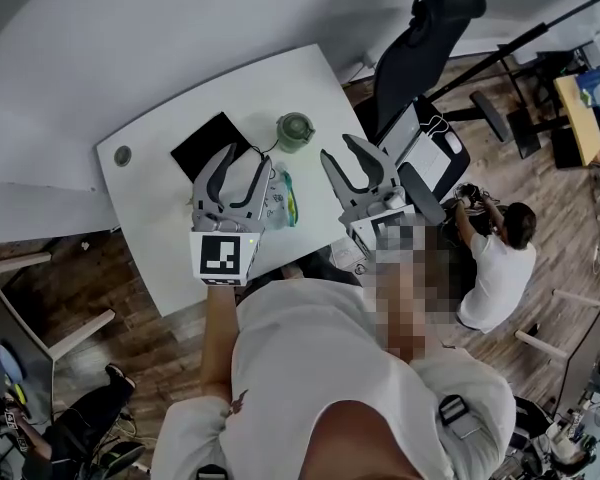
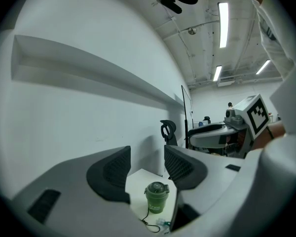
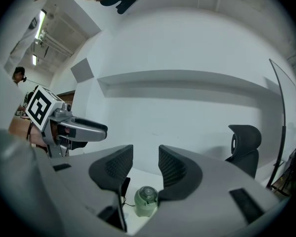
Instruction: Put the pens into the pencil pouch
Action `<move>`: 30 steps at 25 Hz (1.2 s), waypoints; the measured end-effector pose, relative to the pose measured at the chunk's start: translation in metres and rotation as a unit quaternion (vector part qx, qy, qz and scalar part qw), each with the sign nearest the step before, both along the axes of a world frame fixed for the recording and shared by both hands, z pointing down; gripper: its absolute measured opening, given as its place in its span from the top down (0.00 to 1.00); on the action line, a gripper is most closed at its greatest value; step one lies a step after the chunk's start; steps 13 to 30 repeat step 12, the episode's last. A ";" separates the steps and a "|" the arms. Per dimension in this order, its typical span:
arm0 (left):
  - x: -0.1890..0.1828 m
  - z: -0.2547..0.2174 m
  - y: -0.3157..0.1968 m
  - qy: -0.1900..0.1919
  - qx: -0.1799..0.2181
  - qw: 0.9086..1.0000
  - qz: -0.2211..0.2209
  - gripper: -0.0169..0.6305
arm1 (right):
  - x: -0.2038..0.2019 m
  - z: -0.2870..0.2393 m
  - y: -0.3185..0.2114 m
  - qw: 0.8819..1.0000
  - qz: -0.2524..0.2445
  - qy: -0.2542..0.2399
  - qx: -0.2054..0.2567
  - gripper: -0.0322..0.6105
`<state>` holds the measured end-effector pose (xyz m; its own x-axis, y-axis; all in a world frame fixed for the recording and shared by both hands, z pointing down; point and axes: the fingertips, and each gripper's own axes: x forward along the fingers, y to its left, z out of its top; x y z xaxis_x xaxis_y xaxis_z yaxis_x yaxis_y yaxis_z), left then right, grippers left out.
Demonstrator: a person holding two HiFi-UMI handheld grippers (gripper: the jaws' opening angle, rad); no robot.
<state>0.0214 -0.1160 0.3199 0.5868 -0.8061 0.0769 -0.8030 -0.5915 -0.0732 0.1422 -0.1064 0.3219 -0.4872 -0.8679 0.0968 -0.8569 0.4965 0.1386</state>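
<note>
White shirt [image 1: 320,368] nearest, then white table [image 1: 150,208] on wooden floor [image 1: 155,353].

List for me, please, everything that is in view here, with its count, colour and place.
table: one, white, in front of the person
cup: one, green with a lid, far side of the table
pad: one, black, flat on the table left of the cup
cable: one, thin and black, on the table by the cup
pouch: one, clear with green inside, on the table, partly behind the left gripper; no separate pens can be made out
office chair: one, black, beyond the table's right end
person: one, white shirt, low on the wooden floor at right
left gripper: one, grey, above the table, jaws apart, empty
right gripper: one, grey, above the table, jaws apart, empty
</note>
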 end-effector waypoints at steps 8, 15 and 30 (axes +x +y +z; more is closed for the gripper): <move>0.004 -0.001 0.003 -0.005 0.002 1.000 0.006 0.66 | 0.001 -0.001 0.001 1.000 0.001 0.005 0.001 0.70; 0.004 0.001 0.001 -0.005 0.003 1.000 0.006 0.66 | 0.001 0.003 -0.001 1.000 0.000 0.003 -0.001 0.70; 0.004 0.001 0.001 -0.005 0.003 1.000 0.006 0.66 | 0.001 0.003 -0.001 1.000 0.000 0.003 -0.001 0.70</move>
